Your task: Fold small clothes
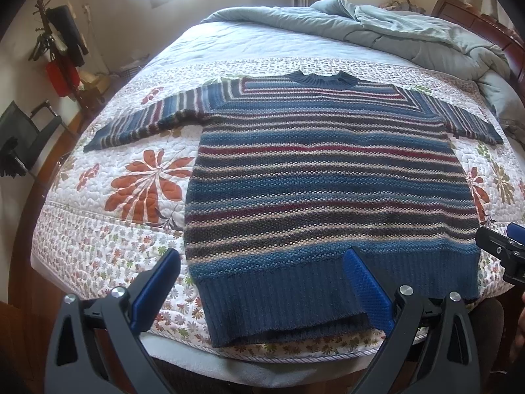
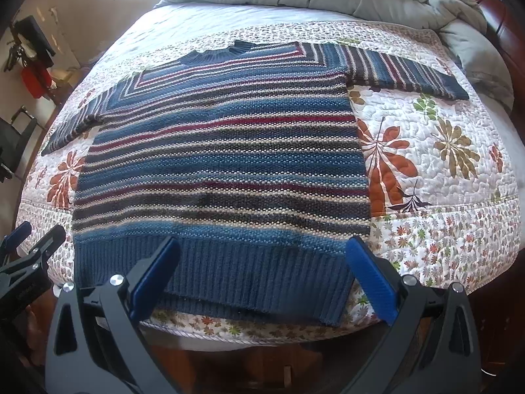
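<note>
**On the bed: a knitted sweater waits for the first fold**

Across the flowered quilt [image 1: 137, 190] we see the striped sweater [image 1: 321, 177] lying flat, collar at 12 o'clock and ribbed hem [image 1: 282, 298] at 6 o'clock, near the bed edge. Both sleeves are stretched out, toward 9 and 3 o'clock. A grey-green duvet [image 1: 410, 29] is bunched behind it.

We judge the knit to be thick, soft and rather heavy for its size. It will sag and stretch if we lift it by one point, but it should not slip from the pads. The best places to hold seem to be a sleeve cuff [image 1: 95, 144] together with the hem corner on the same side.

Our left gripper [image 1: 262, 262] hovers at the hem with fingers spread wide and holding nothing. Our right gripper [image 2: 262, 256] does the same, also spread and empty.
</note>
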Available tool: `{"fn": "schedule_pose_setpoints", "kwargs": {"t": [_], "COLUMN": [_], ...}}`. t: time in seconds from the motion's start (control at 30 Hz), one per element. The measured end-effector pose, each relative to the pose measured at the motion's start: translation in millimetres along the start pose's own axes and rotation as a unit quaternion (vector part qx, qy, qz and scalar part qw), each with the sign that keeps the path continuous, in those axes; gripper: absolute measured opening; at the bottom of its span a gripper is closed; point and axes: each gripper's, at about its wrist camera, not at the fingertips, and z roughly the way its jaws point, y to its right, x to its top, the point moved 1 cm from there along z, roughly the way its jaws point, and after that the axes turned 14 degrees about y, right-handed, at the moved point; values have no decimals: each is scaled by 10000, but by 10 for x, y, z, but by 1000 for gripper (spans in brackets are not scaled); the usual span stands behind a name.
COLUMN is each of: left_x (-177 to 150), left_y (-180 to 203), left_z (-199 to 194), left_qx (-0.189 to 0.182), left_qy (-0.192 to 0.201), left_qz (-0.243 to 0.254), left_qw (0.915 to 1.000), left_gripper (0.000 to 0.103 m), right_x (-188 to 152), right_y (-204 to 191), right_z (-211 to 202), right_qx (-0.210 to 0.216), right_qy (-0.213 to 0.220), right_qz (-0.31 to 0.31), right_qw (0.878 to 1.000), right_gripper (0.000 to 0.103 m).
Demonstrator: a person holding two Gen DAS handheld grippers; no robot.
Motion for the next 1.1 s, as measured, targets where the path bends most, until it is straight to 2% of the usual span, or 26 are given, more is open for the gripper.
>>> {"fn": "schedule_pose_setpoints", "kwargs": {"t": [1.1], "left_x": [7], "left_y": [-2], "left_z": [65], "left_qx": [-33], "left_qy": [-18], "left_qz": [6], "left_qw": [10000], "left_gripper": [99], "right_x": [-11], "right_y": [-1], "right_z": [103], "right_qx": [-18], "right_qy": [-111], "right_qz": [-36], "right_qw": [9999], "right_gripper": [100]}}
